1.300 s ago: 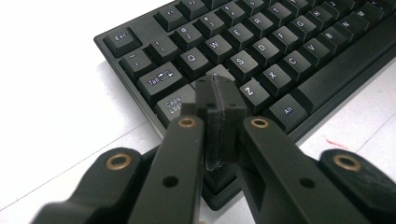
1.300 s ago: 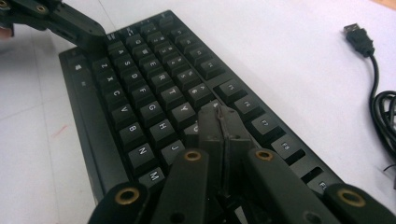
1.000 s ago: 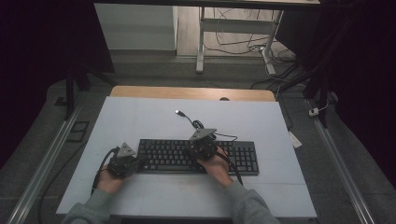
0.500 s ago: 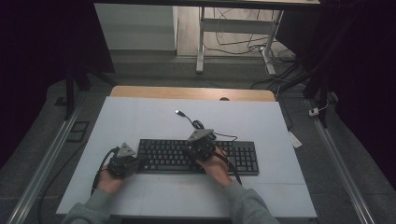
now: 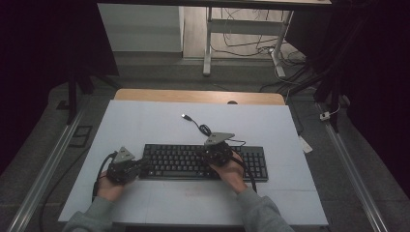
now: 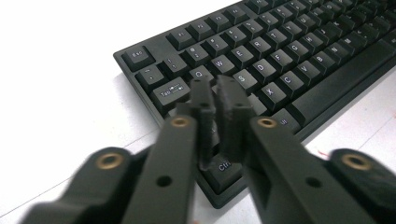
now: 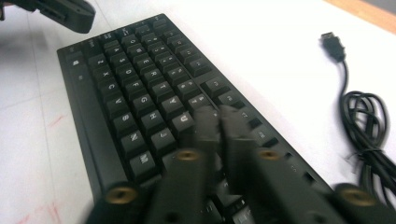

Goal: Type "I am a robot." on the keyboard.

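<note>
While both tongs, left (image 6: pixel 215 91) and right (image 7: pixel 219 121), sit closed over the keyboard (image 5: pixel 203 162) mid-frame, I judge it rigid, light; grip its long edges.

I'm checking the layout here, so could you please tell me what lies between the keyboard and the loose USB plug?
In the high view, the black cable runs from the USB plug toward the keyboard, coiled partway; otherwise bare white mat. The right gripper view shows the same.
</note>
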Motion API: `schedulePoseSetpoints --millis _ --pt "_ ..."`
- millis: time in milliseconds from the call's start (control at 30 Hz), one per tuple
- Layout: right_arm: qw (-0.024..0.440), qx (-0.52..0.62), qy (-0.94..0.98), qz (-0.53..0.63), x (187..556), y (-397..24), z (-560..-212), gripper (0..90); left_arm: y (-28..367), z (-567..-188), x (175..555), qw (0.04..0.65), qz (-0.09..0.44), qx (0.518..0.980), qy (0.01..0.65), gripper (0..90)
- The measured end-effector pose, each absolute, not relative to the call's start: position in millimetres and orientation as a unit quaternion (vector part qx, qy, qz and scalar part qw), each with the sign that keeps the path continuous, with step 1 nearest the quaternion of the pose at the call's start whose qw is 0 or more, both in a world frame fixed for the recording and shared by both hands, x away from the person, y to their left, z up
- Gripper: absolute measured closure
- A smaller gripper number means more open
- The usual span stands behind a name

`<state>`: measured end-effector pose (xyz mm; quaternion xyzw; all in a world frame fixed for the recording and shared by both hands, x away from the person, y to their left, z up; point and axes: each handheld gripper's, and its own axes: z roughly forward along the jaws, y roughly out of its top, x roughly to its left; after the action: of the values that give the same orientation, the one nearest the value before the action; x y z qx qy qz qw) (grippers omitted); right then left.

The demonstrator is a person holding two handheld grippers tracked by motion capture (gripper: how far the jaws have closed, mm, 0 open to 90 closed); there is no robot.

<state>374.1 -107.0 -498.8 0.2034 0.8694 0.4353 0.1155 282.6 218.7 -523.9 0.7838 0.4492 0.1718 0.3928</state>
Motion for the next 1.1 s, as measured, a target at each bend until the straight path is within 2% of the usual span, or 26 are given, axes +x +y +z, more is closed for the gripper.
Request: schedulePoseSetpoints --millis 167,367,633,1100 --pt "0.119 0.213 0.862 0.444 371 -122 -494 64.4 220 -524 283 0.399 0.169 0.780 0.451 68.3" --pt "0.122 0.227 0.859 0.442 368 -140 -492 55.3 222 -524 283 0.401 0.170 0.775 0.457 55.3" --pt "0.123 0.244 0.856 0.439 362 -160 -492 52.4 224 -524 283 0.402 0.175 0.771 0.462 48.4" --pt "0.130 0.257 0.850 0.440 354 -182 -493 52.4 225 -525 283 0.398 0.181 0.769 0.467 44.2"
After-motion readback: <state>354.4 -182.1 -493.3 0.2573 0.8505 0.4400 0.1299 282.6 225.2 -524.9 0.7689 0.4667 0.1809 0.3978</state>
